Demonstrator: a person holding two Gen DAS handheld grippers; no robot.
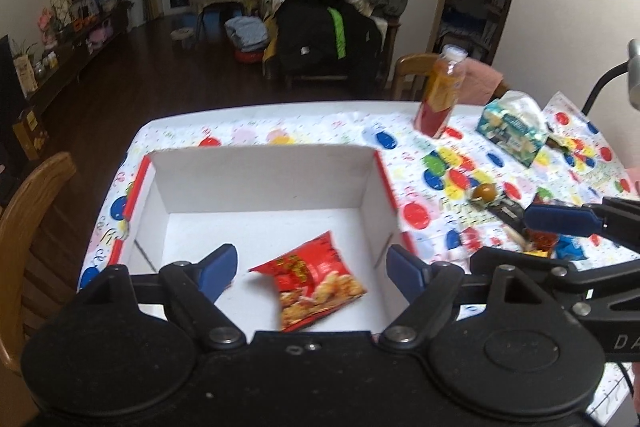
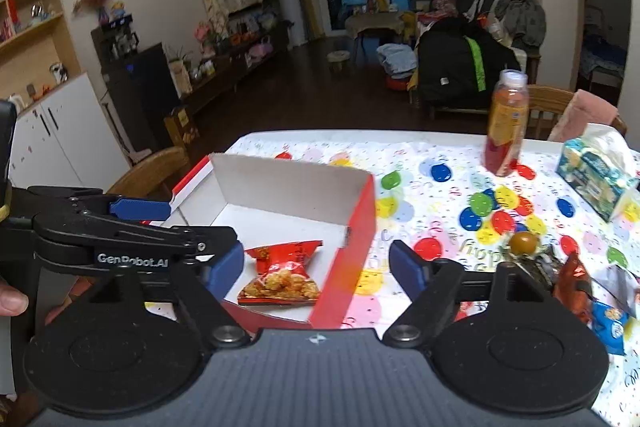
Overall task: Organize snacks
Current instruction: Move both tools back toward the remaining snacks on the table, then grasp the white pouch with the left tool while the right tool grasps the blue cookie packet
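Note:
A red snack packet (image 1: 316,283) (image 2: 280,275) lies on the floor of an open box (image 1: 260,179) (image 2: 288,187) that is white inside and red outside. My left gripper (image 1: 312,273) hovers above the box, open, the packet lying loose below its blue pads. My right gripper (image 2: 316,267) is open too, over the box's right wall, holding nothing. One of its blue fingers (image 1: 560,221) shows at the right of the left wrist view. Several loose snacks (image 2: 572,279) (image 1: 540,239) lie on the table right of the box.
The table wears a balloon-print cloth (image 2: 440,163). A bottle of orange drink (image 1: 440,95) (image 2: 506,123) and a tissue pack (image 1: 512,131) (image 2: 596,175) stand at the far right. A small brown ball-shaped sweet (image 2: 524,242) lies near the snacks. Wooden chairs (image 1: 28,211) flank the table.

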